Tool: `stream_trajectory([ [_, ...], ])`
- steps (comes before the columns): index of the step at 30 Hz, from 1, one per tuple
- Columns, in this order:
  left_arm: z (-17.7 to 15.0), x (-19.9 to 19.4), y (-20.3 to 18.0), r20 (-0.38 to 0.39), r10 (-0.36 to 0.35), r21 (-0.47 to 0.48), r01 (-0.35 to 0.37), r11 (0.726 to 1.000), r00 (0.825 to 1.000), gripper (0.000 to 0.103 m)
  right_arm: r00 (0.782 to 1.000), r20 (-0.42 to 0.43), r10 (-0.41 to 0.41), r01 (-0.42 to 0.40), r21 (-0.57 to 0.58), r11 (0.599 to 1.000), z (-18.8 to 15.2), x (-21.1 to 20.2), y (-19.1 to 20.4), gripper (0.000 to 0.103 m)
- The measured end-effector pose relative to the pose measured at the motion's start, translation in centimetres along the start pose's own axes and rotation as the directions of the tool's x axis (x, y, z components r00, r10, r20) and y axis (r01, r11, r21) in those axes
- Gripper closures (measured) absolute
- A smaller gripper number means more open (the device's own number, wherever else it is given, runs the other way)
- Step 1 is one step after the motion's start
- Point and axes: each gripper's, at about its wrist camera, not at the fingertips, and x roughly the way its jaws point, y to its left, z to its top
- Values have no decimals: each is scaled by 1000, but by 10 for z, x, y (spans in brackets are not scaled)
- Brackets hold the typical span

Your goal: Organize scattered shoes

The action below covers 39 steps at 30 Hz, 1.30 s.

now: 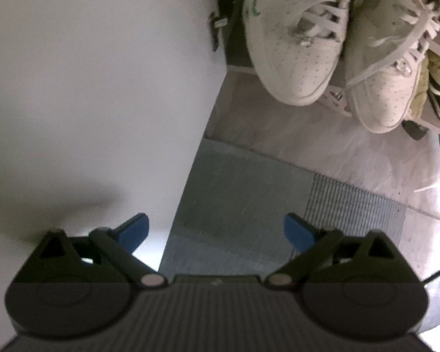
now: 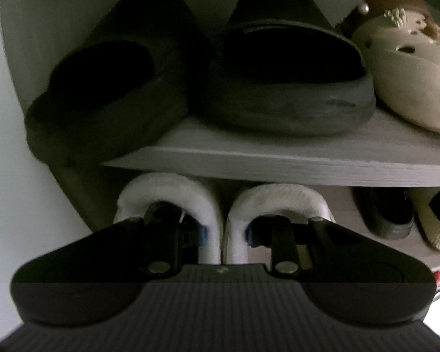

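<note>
Left wrist view: two white lace-up sneakers side by side.

Right wrist view: two black slip-on shoes and one beige clog on the upper shelf; below it, two white shoes and, further right, two more shoes, one dark and one cream.

A white panel fills the left; right of it lies a grey mat with a ribbed patch, then pale marbled floor, brightly lit far right. A grey shelf board crosses the dim rack.
</note>
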Motion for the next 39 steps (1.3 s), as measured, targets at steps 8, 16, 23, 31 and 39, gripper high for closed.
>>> stream_trajectory([
  [8, 12, 36, -26, 93, -50, -4, 51, 999, 994, 4, 983, 181, 21, -8, -74, 997, -37, -5, 1, 72],
  [16, 31, 83, -48, 345, -20, -11, 26, 1000, 938, 4, 918, 394, 46, -8, -98, 995, -82, -1, -3, 70],
  [23, 41, 98, -65, 475, -103, 116, 54, 992, 874, 4, 923, 384, 17, 31, -118, 993, -83, 11, 5, 69],
  [31, 23, 63, -65, 493, -227, 185, 153, 971, 840, 4, 966, 255, 39, -18, -85, 996, -57, 30, 5, 67],
  [39, 24, 48, -49, 459, -217, 47, 221, 974, 861, 3, 991, 132, -37, 37, 2, 999, -29, 64, 4, 64],
])
